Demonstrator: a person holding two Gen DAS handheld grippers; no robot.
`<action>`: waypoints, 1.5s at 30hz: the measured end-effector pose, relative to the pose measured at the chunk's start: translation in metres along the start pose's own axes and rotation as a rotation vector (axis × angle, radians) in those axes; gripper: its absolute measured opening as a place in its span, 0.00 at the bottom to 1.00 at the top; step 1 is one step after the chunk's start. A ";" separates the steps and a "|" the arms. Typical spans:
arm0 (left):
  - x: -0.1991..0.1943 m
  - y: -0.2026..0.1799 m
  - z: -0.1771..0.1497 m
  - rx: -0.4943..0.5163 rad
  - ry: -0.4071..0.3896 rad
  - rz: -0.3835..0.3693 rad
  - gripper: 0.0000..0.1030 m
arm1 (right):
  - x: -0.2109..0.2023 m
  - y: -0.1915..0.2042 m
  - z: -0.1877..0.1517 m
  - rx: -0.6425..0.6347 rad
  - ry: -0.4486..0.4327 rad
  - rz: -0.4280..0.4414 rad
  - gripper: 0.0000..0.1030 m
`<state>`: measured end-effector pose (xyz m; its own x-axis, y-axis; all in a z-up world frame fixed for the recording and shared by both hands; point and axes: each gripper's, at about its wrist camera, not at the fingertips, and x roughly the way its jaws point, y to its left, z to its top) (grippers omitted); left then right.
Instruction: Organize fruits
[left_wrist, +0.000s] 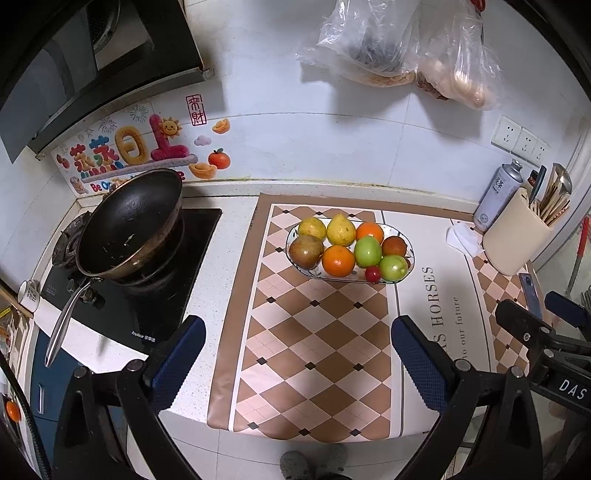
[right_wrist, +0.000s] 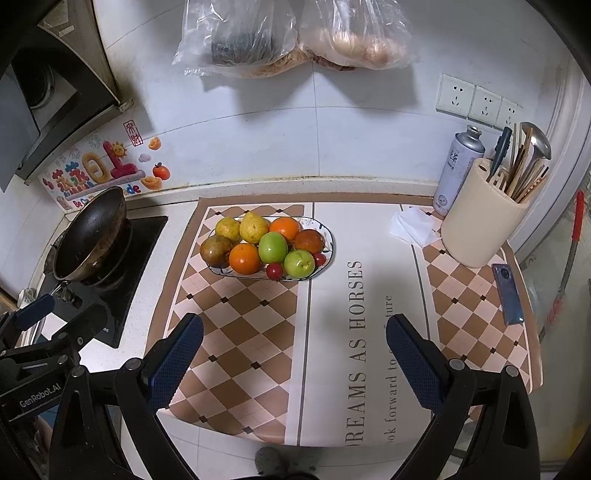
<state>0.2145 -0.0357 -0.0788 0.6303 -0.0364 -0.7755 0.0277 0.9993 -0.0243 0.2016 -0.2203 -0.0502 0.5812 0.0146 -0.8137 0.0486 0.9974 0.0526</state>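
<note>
An oval patterned plate (left_wrist: 293, 236) (right_wrist: 330, 236) sits on the checkered mat, piled with fruit: two yellow pears (left_wrist: 340, 229) (right_wrist: 253, 227), two oranges (left_wrist: 338, 261) (right_wrist: 245, 259), two green apples (left_wrist: 368, 251) (right_wrist: 273, 247), a brownish fruit (left_wrist: 306, 251) (right_wrist: 216, 251), a dark red fruit (left_wrist: 394, 246) (right_wrist: 309, 241) and small red tomatoes (left_wrist: 373, 273) (right_wrist: 274, 271). My left gripper (left_wrist: 297, 354) hangs open, well short of the plate, with nothing between its fingers. My right gripper (right_wrist: 295, 350) is open too, empty, in front and to the right of the plate.
A black wok (left_wrist: 129, 225) (right_wrist: 90, 232) rests on the stove at left. A cream utensil holder (left_wrist: 517, 236) (right_wrist: 480, 221), a spray can (right_wrist: 458, 170), a tissue (right_wrist: 413, 225) and a phone (right_wrist: 509, 295) stand at right. Plastic bags (right_wrist: 295, 33) hang on the wall.
</note>
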 end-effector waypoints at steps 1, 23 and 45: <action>0.000 0.000 0.000 -0.001 0.000 0.000 1.00 | -0.001 0.000 0.000 0.002 0.000 -0.001 0.98; -0.008 -0.002 -0.005 0.004 -0.004 -0.006 1.00 | -0.009 0.002 -0.012 0.013 0.000 -0.004 0.98; -0.021 0.004 -0.015 0.009 -0.017 0.004 1.00 | -0.019 0.006 -0.016 -0.017 -0.009 -0.029 0.98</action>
<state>0.1901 -0.0307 -0.0721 0.6433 -0.0330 -0.7649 0.0324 0.9993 -0.0158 0.1776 -0.2133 -0.0438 0.5869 -0.0148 -0.8095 0.0517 0.9985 0.0192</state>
